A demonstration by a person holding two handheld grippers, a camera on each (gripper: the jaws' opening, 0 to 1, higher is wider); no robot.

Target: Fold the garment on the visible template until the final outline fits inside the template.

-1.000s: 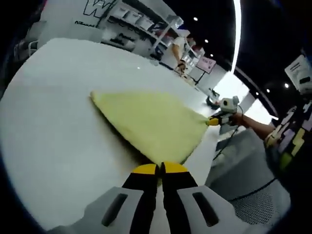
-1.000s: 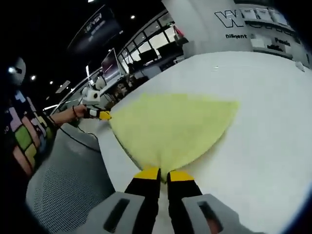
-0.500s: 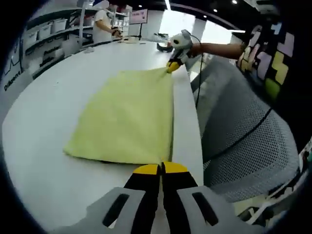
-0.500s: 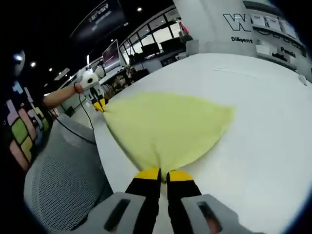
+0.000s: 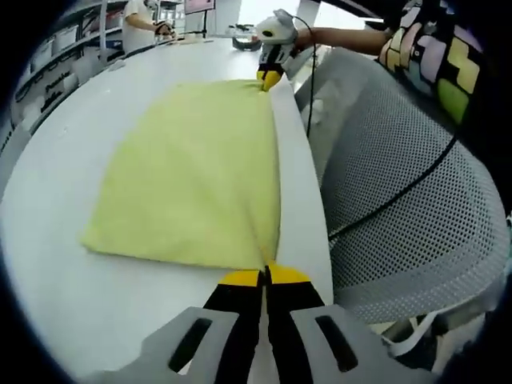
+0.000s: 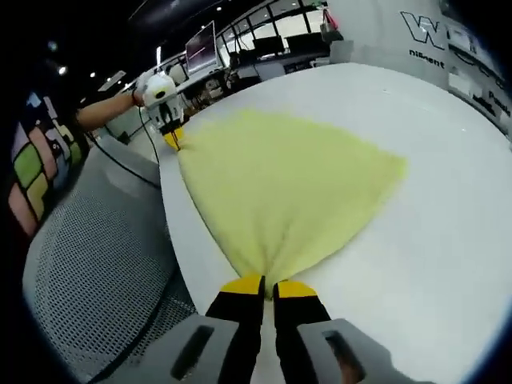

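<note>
A pale yellow garment [image 5: 196,172] lies folded flat on the white table [image 5: 72,304], stretched along the table's near edge. My left gripper [image 5: 263,277] is shut on one near corner of it. In the left gripper view the right gripper [image 5: 269,78] pinches the far corner. In the right gripper view the yellow garment [image 6: 288,184] fans out from my right gripper [image 6: 268,285], which is shut on its corner, and the left gripper [image 6: 172,142] holds the opposite corner. No template outline shows on the table.
A grey mesh chair [image 5: 400,200] stands close against the table edge, below the person's arm [image 5: 344,36]. The mesh chair [image 6: 96,264] lies at the left of the right gripper view. Shelves and another person [image 5: 140,16] are in the background.
Both views have swung, so the garment now runs lengthwise away from each gripper. The cloth looks more stretched and flatter along the table edge. Both grippers keep their hold.
</note>
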